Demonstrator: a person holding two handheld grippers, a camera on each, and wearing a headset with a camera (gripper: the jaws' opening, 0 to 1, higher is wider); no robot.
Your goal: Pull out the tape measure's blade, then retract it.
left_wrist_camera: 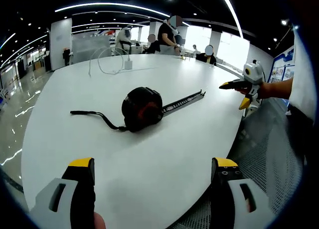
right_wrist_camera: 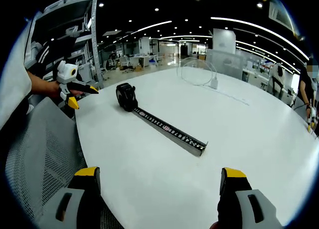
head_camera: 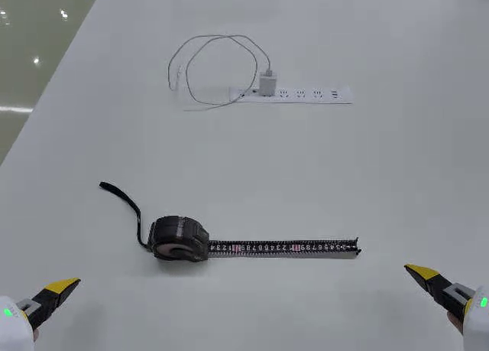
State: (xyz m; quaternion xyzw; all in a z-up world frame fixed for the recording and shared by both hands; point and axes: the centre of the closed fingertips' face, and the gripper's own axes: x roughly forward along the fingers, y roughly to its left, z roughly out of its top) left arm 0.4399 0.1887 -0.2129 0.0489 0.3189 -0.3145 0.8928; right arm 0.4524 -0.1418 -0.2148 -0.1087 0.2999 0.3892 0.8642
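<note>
White table (head_camera: 306,167) w/ tape measure (head_camera: 180,238), blade (head_camera: 283,248) out; open-plan office (right_wrist_camera: 149,52) bkgd

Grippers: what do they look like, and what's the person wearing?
The left gripper and right gripper match: white bodies, black jaws with yellow tips, and a small green light on each. The person wears a white sleeve.

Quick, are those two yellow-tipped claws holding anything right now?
Left gripper: open, jaws wide apart, holding nothing.
Right gripper: open, jaws wide apart, holding nothing.
</note>
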